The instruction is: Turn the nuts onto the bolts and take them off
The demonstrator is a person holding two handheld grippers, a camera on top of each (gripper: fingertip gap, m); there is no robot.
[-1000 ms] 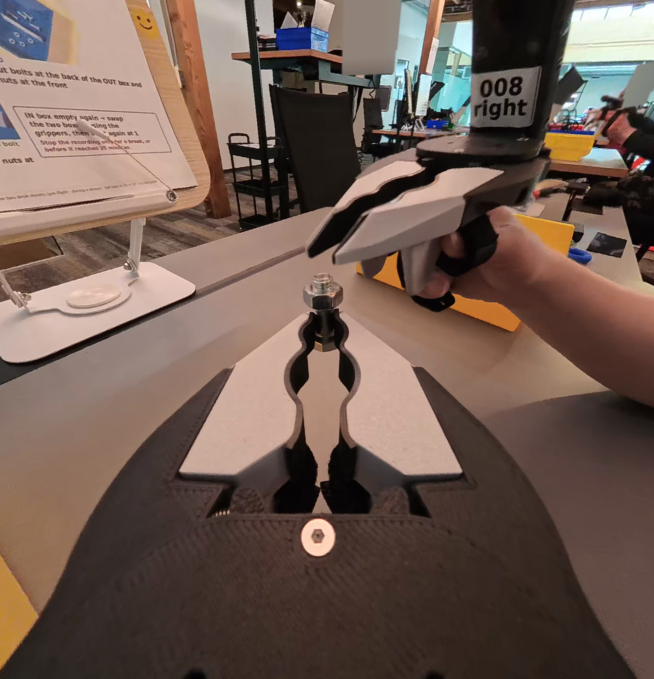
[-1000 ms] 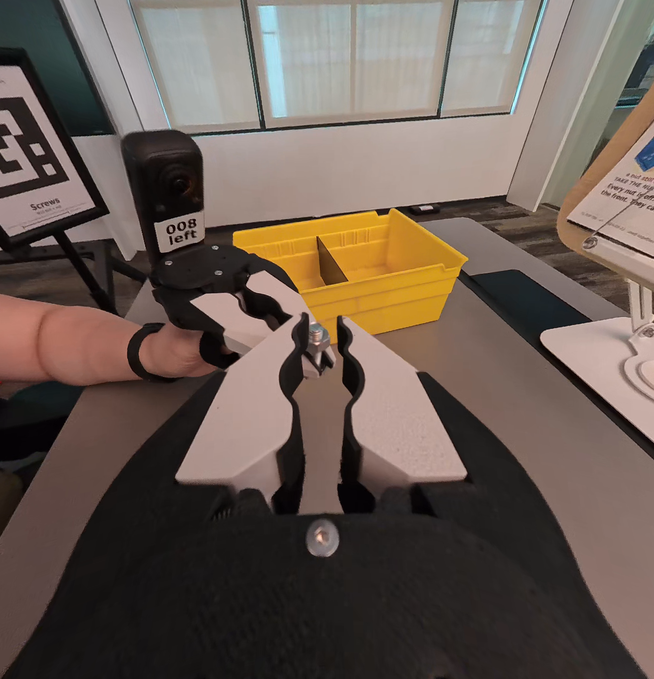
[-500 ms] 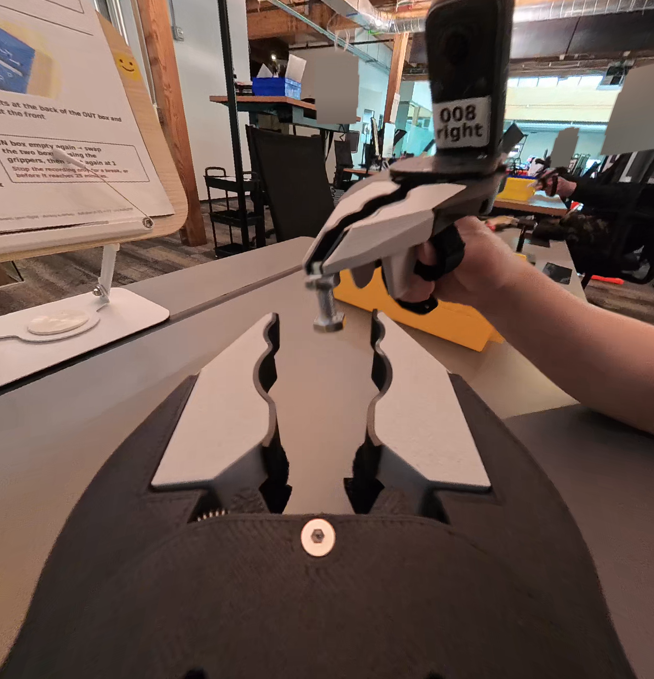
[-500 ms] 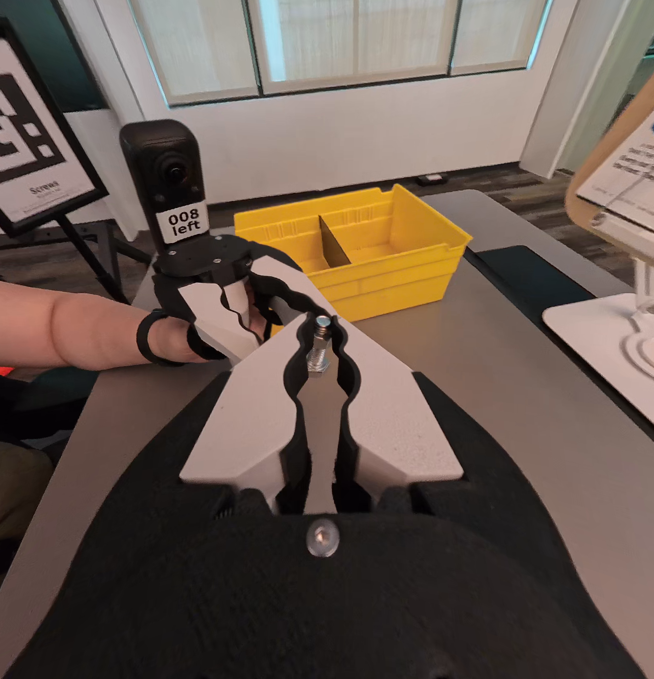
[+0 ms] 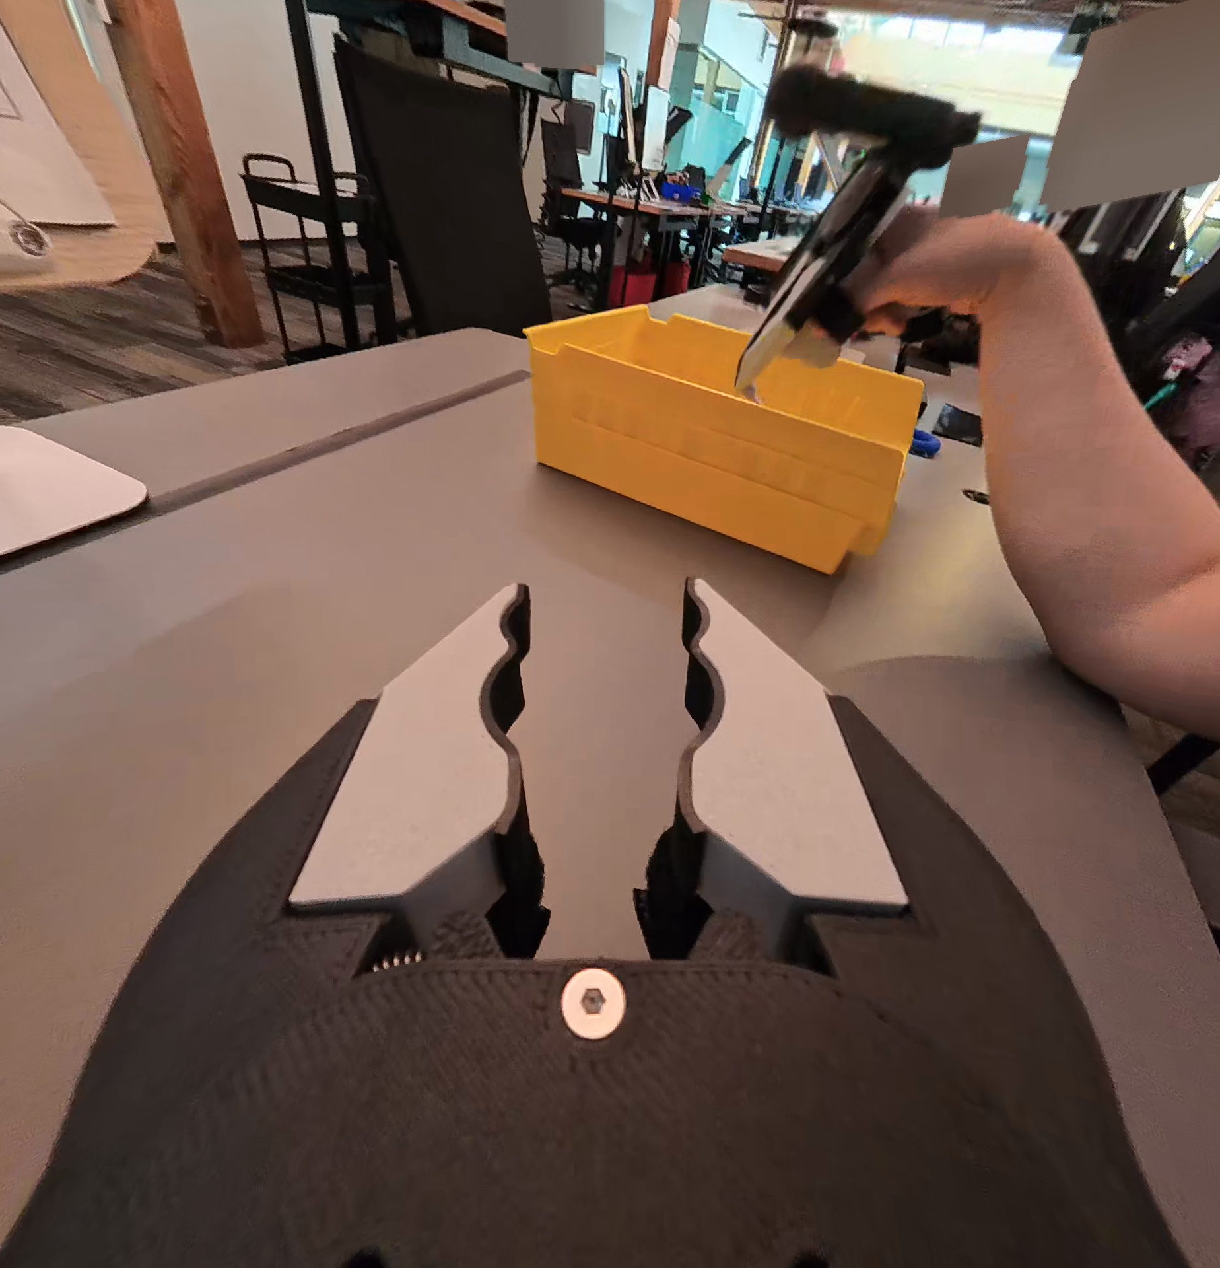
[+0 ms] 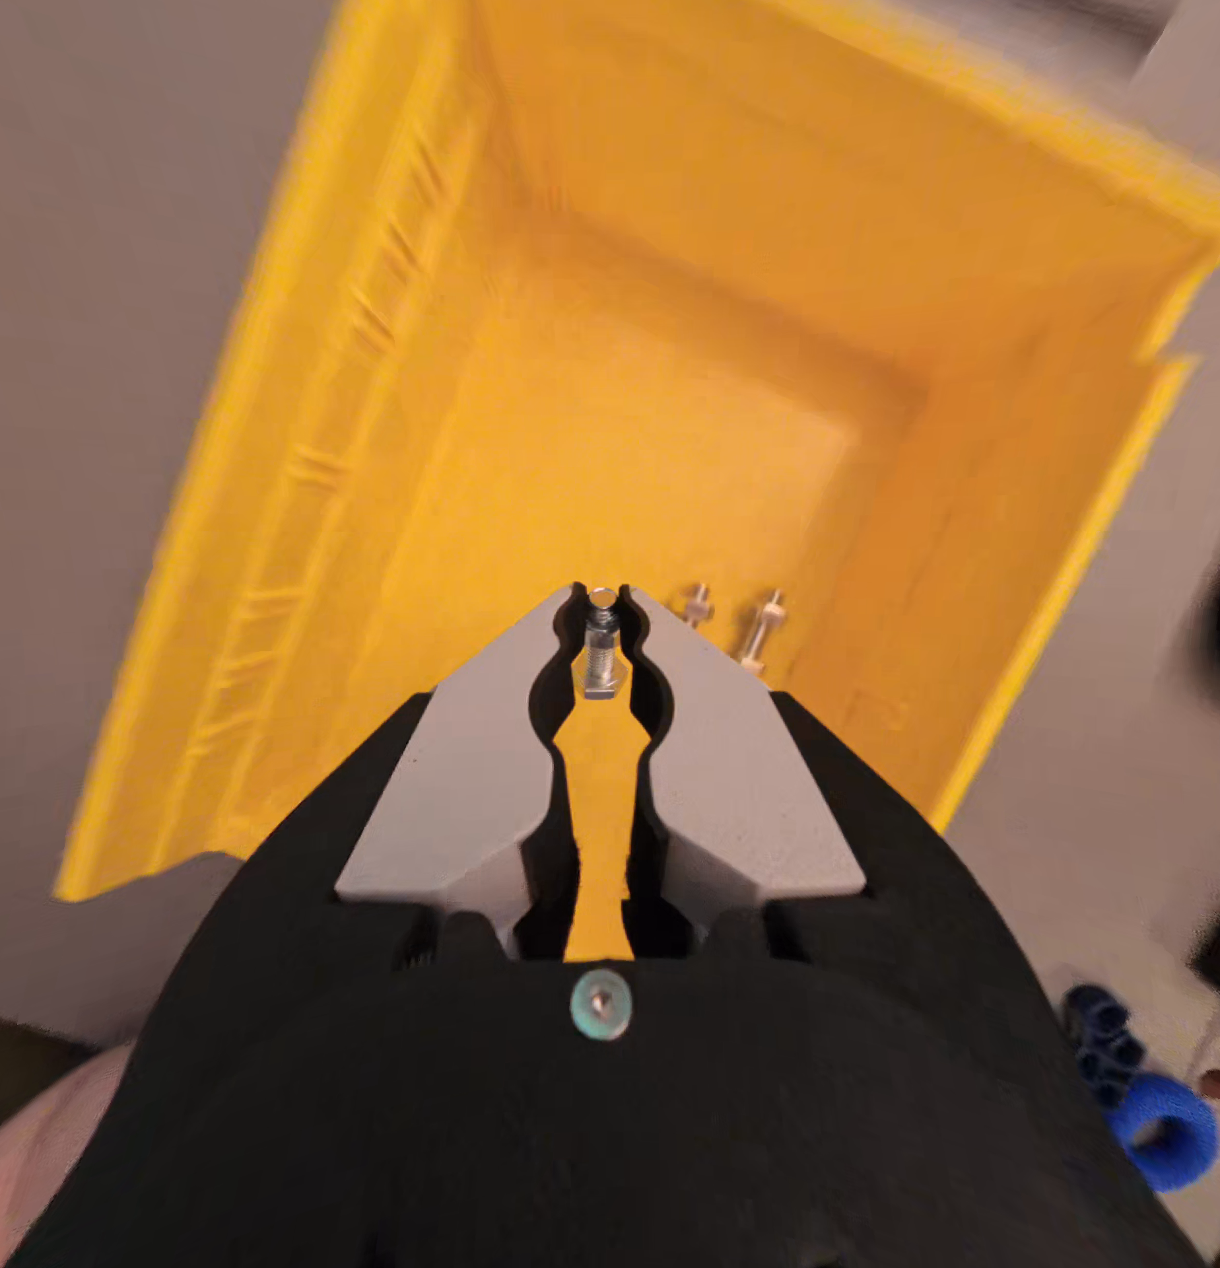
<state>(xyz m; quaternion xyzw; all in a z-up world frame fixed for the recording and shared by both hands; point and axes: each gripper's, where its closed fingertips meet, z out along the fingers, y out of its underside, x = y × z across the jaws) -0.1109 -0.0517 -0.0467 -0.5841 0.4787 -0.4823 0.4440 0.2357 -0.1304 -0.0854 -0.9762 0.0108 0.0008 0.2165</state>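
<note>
My right gripper is shut on a silver bolt near its nut end. It holds the bolt head-up, pointing down into a yellow bin. Two more bolts with nuts lie on the bin floor just right of the fingertips. In the left wrist view the right gripper is blurred and tilts steeply into the same bin at the far right. My left gripper is open and empty, low over the grey table, well short of the bin.
A person's forearm reaches across the table's right side. A white stand base sits at the far left. A blue roll and dark blue parts lie on the table beside the bin. Chairs and desks stand beyond the table. About 35 centimeters separates my left fingertips from my right.
My left gripper opened and let go of the bolt. My right gripper closed on its nut end, carried it away to the right and now points down into the yellow bin.
</note>
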